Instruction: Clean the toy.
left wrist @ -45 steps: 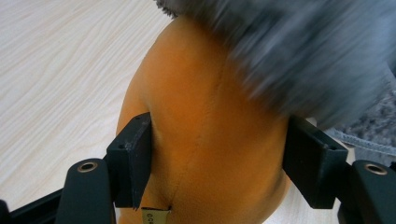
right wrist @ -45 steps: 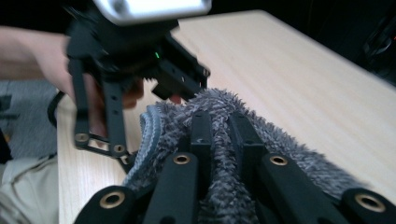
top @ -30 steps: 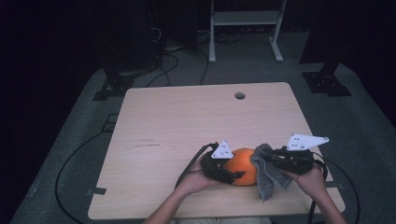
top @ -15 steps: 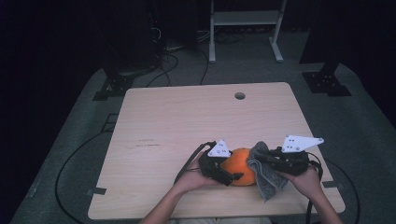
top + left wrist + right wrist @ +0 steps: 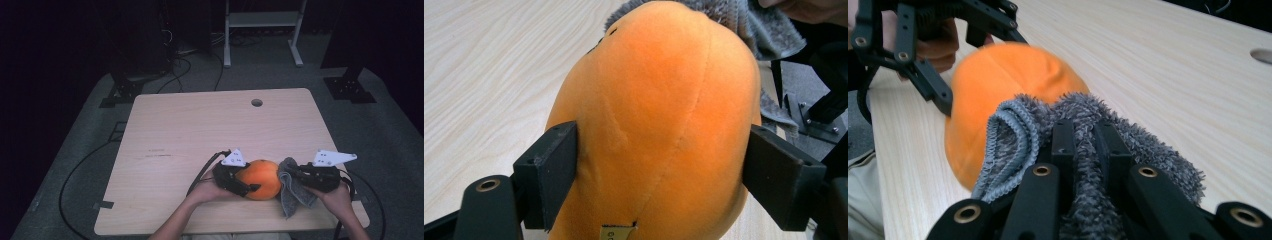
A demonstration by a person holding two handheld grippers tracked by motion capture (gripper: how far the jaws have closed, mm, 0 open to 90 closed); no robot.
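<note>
Orange plush ball point(image 5: 260, 178) on near part of worktop point(image 5: 200, 130), betw. both tools. Left tool point(image 5: 248, 189) straddling it from left, jaws just been closing, pads point(image 5: 555, 170) against plush on both sides, so gripping it, prob. to steady it for wiping. Right tool point(image 5: 291, 172) clamped tight on grey cloth point(image 5: 291, 192), pressed to ball's right side, likely to rub surface. Left gripper view: seam, small tag at base, pads denting fabric. Right gripper view: cloth point(image 5: 1083, 150) bunched betw. jaws, touching ball point(image 5: 998, 105).
</note>
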